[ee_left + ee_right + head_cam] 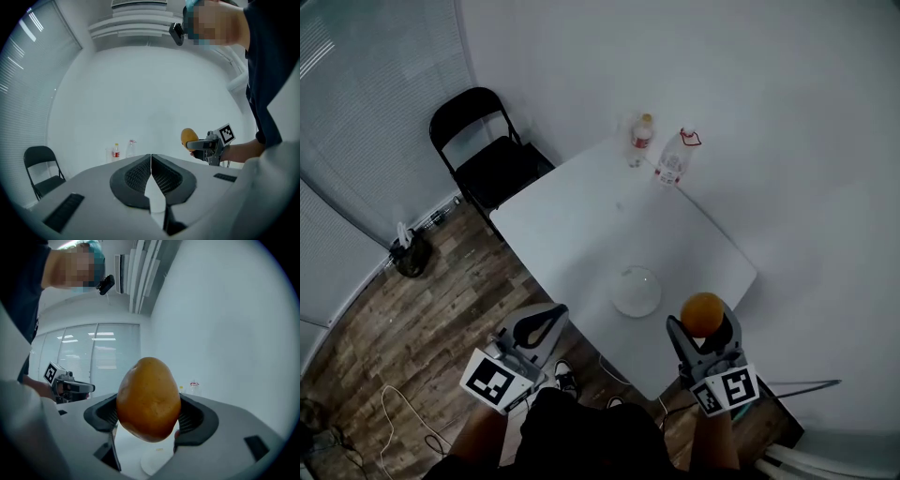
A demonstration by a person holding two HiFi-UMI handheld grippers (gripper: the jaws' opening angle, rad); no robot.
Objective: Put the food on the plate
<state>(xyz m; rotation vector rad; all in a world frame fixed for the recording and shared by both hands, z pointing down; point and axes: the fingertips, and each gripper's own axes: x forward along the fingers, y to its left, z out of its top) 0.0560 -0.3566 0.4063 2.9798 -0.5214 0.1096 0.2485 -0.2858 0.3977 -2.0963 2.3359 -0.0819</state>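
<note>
- right gripper (704,328) is clamped on the orange-brown food (149,399), held in the air near the plate (636,291)
- plate sits on the white table (581,216)
- left gripper (151,171) has its jaws pressed together, gripping nothing

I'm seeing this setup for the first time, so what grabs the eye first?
An orange-brown potato is clamped in the right gripper, held over the near right edge of the white table. Just left of it an empty white plate lies on the table. The left gripper hangs shut and empty beside the table's near left edge.
</note>
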